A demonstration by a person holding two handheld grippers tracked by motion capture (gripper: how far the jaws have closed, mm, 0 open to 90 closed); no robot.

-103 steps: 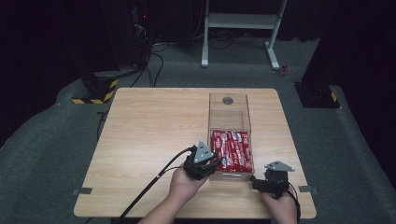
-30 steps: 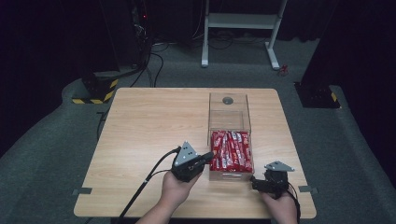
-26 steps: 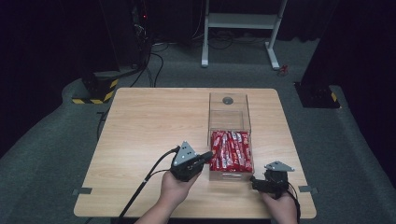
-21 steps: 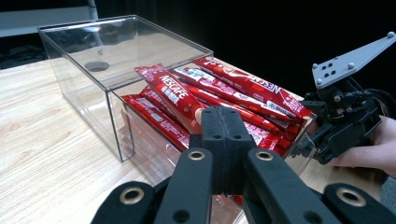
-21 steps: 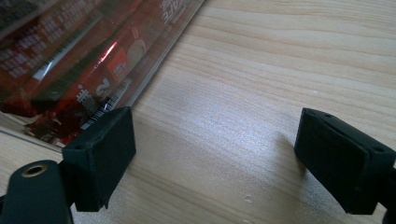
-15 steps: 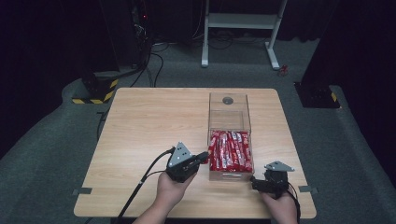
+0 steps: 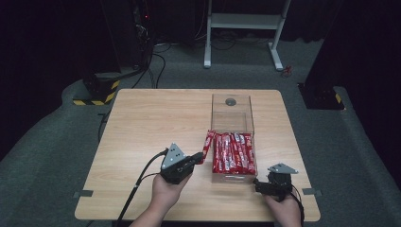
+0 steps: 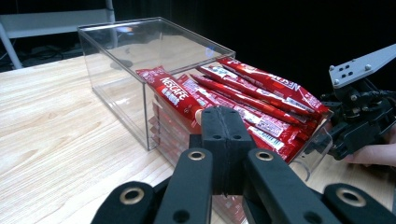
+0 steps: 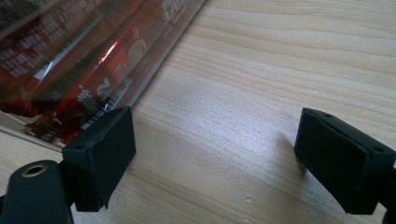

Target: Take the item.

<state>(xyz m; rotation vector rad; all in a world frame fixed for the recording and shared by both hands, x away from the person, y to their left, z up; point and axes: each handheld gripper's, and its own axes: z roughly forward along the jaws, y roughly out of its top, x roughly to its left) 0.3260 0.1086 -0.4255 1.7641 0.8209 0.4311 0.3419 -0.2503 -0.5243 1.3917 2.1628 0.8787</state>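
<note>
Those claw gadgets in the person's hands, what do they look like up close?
Each claw, left claw and right claw, is matte black with two blocky jaws on arms pinned by brass-ringed pivots. A grey three-cornered plate with small holes tops each one, and a black cable trails from the left one. No sleeves cover the forearms.

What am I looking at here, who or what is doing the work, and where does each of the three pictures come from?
A person holds a two-jaw tool in each hand. One camera looks down on the light wooden table; the other two ride on the tools. A clear plastic box holds red coffee stick sachets. The left gripper is shut on one red sachet, which is outside the box at its left wall. The right gripper, jaws open and holding nothing, rests near the box's front corner.
</note>
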